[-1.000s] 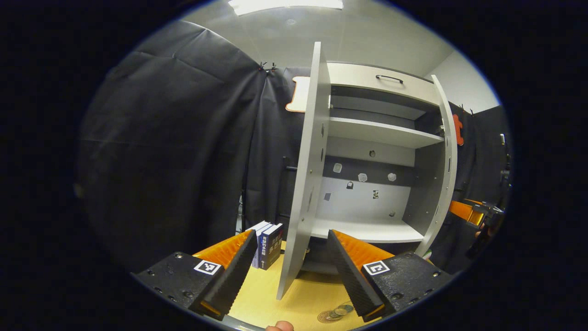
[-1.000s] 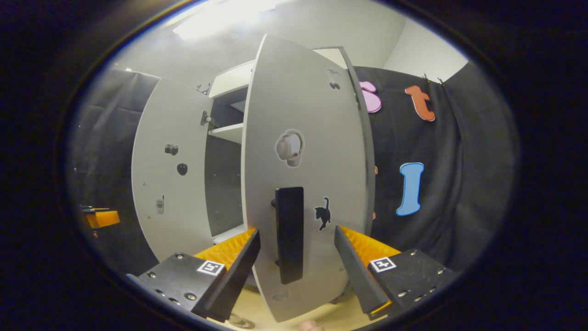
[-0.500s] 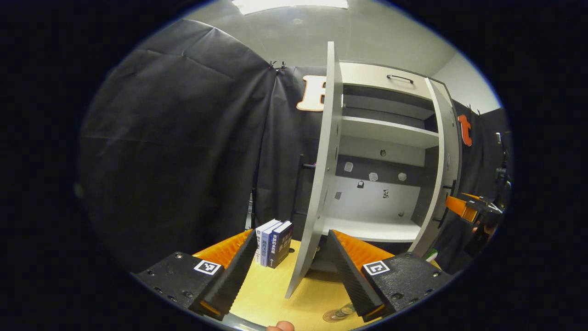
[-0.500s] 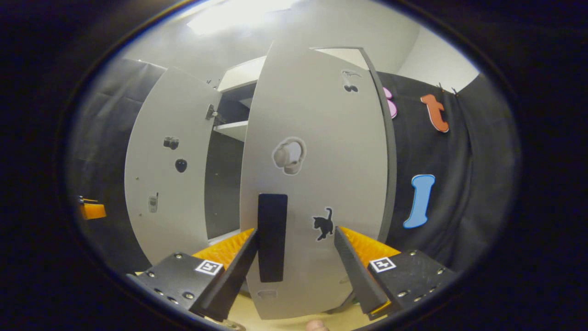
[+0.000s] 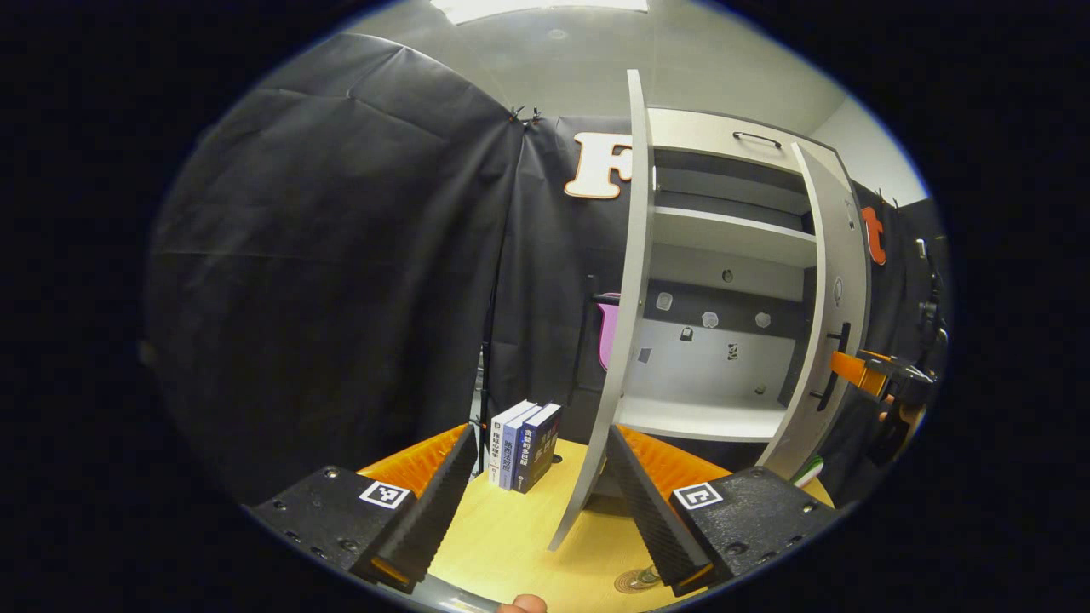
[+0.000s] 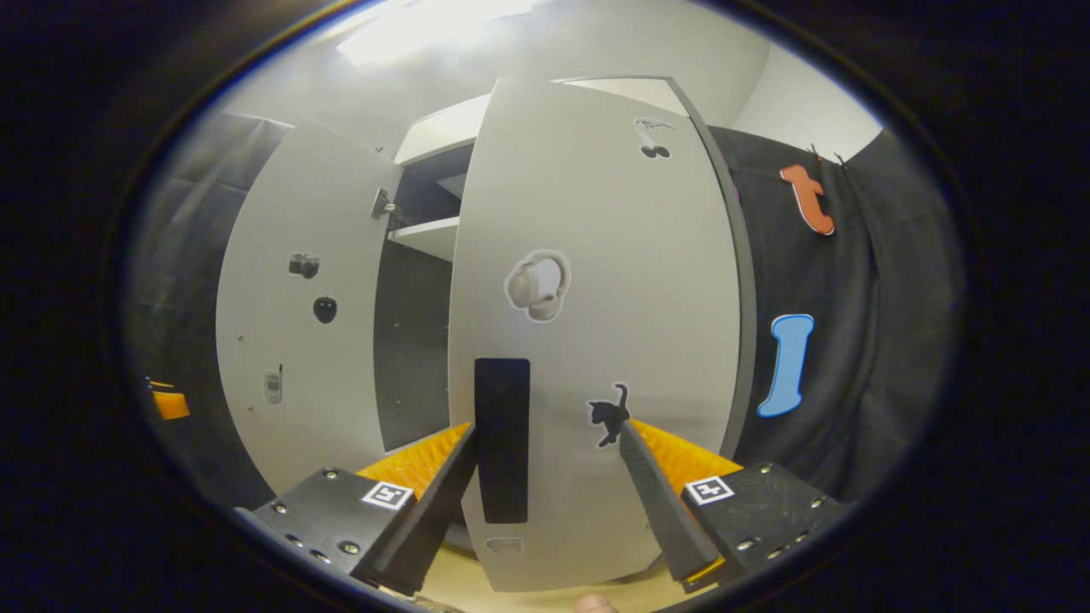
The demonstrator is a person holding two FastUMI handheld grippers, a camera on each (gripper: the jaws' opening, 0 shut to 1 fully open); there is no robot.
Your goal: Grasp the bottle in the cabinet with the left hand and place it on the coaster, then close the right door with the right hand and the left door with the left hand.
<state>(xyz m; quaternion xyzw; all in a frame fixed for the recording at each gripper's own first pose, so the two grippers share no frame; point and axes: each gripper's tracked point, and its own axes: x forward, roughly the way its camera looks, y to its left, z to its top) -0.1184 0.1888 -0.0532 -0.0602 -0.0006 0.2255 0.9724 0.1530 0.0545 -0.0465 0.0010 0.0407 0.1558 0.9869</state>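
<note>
Grey right door at right claw, handle btwn fingers, apart.

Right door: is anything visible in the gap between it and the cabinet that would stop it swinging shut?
Nothing visible blocks it. In the left gripper view the right door stands partly open, and the lower shelf behind it looks bare. The right gripper, jaws open, sits at the door's black handle.

Right door swings further toward shut; in right gripper view its face turns squarer to camera, gap to left door narrows. Right gripper follows, handle shifts from centre toward its left finger. In left gripper view, left door edge drifts right.
</note>
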